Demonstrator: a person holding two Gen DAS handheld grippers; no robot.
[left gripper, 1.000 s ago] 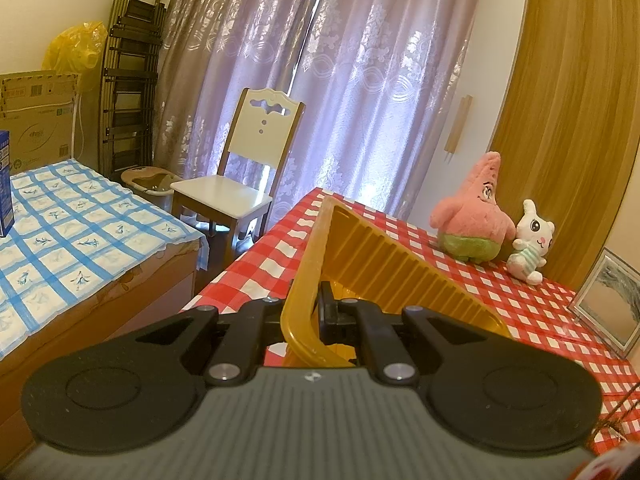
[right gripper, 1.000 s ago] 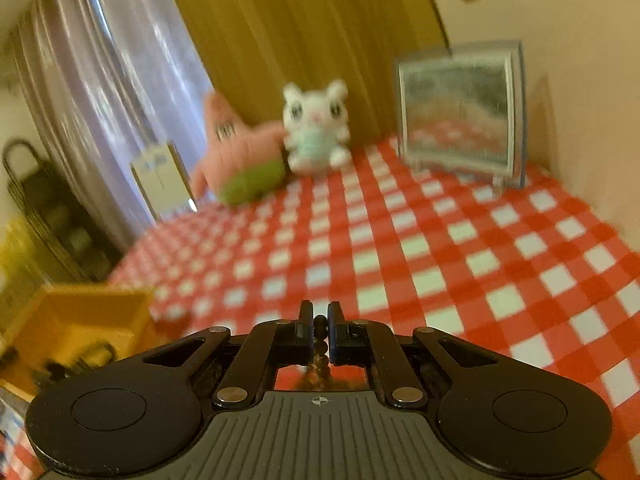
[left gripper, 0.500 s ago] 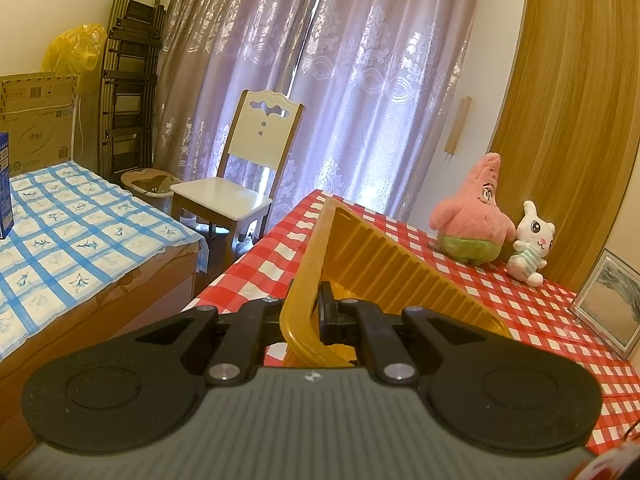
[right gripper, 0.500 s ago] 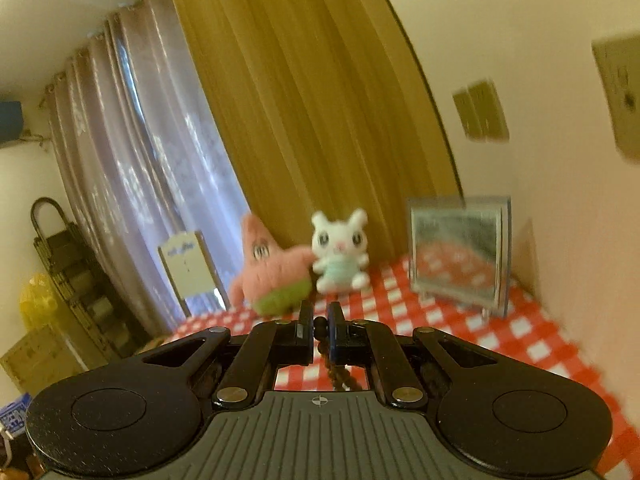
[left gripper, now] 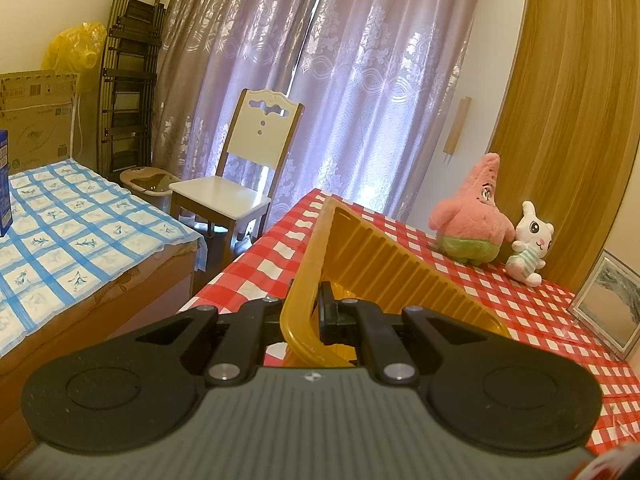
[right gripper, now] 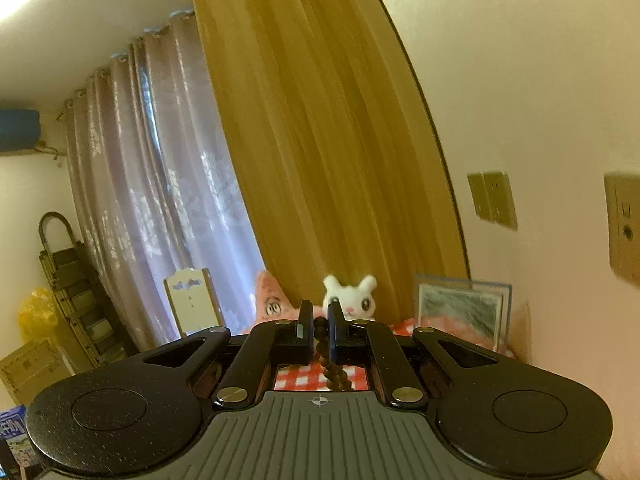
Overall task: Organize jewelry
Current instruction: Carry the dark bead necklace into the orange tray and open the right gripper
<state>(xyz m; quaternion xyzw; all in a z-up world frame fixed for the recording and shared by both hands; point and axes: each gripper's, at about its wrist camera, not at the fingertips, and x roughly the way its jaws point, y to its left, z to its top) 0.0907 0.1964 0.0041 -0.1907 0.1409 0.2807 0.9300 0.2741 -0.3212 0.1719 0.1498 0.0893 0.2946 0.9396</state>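
Note:
My left gripper point(left gripper: 310, 300) is shut on the rim of a yellow ribbed plastic basket point(left gripper: 384, 264), which stands tilted on the red checked tablecloth point(left gripper: 520, 300). The basket's inside is hidden. My right gripper point(right gripper: 320, 322) is shut on a string of dark brown beads point(right gripper: 330, 364). The beads hang down between the fingers. The right gripper is raised and tilted up toward the wall and curtains, with only a strip of the tablecloth point(right gripper: 296, 378) showing under it.
A pink star plush point(left gripper: 472, 220), a white bunny plush point(left gripper: 528, 244) and a framed picture point(left gripper: 608, 304) stand at the table's far right. A white chair point(left gripper: 236, 184) and a bed with a blue checked cover point(left gripper: 72, 240) are left of the table.
The right gripper has risen and tilted up with the beads; its view went from the tablecloth to the wall and curtains. The left gripper and basket have barely moved.

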